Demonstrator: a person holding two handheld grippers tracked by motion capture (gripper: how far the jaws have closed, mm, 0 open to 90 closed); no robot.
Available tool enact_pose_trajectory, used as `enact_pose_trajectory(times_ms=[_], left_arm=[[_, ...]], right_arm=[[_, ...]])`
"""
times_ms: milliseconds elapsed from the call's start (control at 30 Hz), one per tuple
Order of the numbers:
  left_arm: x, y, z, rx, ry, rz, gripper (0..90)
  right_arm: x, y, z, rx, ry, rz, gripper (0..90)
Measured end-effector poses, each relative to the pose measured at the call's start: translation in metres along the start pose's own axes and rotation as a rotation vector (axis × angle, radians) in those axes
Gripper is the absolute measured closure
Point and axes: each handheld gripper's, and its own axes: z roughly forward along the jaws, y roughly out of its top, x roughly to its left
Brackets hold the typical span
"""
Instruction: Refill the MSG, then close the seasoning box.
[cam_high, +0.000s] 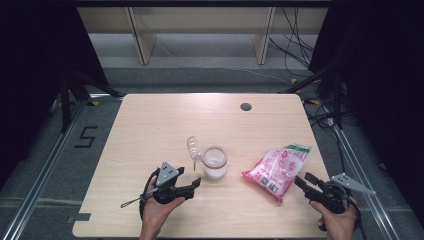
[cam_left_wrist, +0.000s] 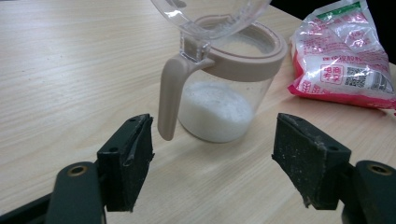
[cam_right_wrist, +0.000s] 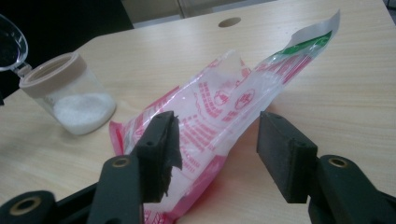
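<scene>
Jaws of both grippers gape: left gripper (cam_high: 196, 182) facing jar (cam_high: 215, 162), right gripper (cam_high: 303, 178) at bag (cam_high: 278, 169) edge

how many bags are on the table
1: a pink and white bag lies on the table's right side, beside the jar, in front of the right hand-held gripper.

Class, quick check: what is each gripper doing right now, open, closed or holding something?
Left gripper: open, holding nothing, facing the jar.
Right gripper: open, the bag lies between its jaws, not clamped.
</scene>
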Motion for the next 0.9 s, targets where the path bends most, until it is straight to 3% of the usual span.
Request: enact_pose_trajectory(times_ms=[33,133,167,233,267,333,367,467,533,567,733,767,800,833,867,900], left_arm=[[0.002,0.001,-0.001,0.008,0.000,0.024,27.9],[0.004,0.003,-0.002,0.004,0.007,0.019,28.0],[0.005,0.003,-0.002,0.002,0.009,0.018,27.9],[0.006,0.006,-0.003,0.011,0.011,0.032,27.9],[0.006,0.006,-0.002,0.011,0.012,0.034,27.9],[0.008,0.008,-0.003,0.009,0.016,0.028,28.0],[0.008,0.009,-0.002,0.008,0.022,0.012,28.0],[0.010,0.012,-0.002,0.010,0.022,0.013,28.6],[0.012,0.014,-0.004,0.022,0.025,0.020,29.6],[0.013,0.014,-0.004,0.023,0.014,0.026,32.3],[0.014,0.017,-0.005,0.029,0.013,0.037,41.5],[0.015,0.017,-0.006,0.031,0.006,0.048,43.8],[0.015,0.018,-0.007,0.024,0.001,0.060,47.4],[0.015,0.019,-0.007,0.008,-0.007,0.065,51.3],[0.015,0.020,-0.008,0.008,-0.010,0.074,55.0],[0.016,0.021,-0.009,-0.001,-0.009,0.071,60.4]], right_arm=[[0.002,0.000,-0.001,0.024,0.005,0.007,45.6],[0.006,-0.003,-0.002,0.027,0.006,-0.011,45.6],[0.006,-0.003,-0.003,0.029,0.003,-0.039,45.6],[0.011,-0.006,-0.004,0.039,0.005,-0.011,45.2],[0.011,-0.007,-0.005,0.033,0.013,-0.039,45.0],[0.013,-0.007,-0.008,0.058,0.023,-0.045,44.9],[0.016,-0.009,-0.007,0.038,0.020,-0.019,44.6],[0.014,-0.011,-0.009,0.054,0.005,-0.080,43.9],[0.015,-0.011,-0.009,0.057,0.021,-0.068,43.8],[0.019,-0.012,-0.011,0.069,0.016,-0.011,43.7],[0.019,-0.012,-0.011,0.066,0.014,-0.071,43.5],[0.019,-0.013,-0.010,0.067,0.025,-0.074,43.5],[0.023,-0.014,-0.011,0.056,0.020,-0.029,43.5],[0.020,-0.014,-0.011,0.054,0.013,-0.087,43.5],[0.022,-0.014,-0.012,0.062,0.021,-0.069,43.5],[0.021,-0.014,-0.013,0.055,0.014,-0.091,43.4]])
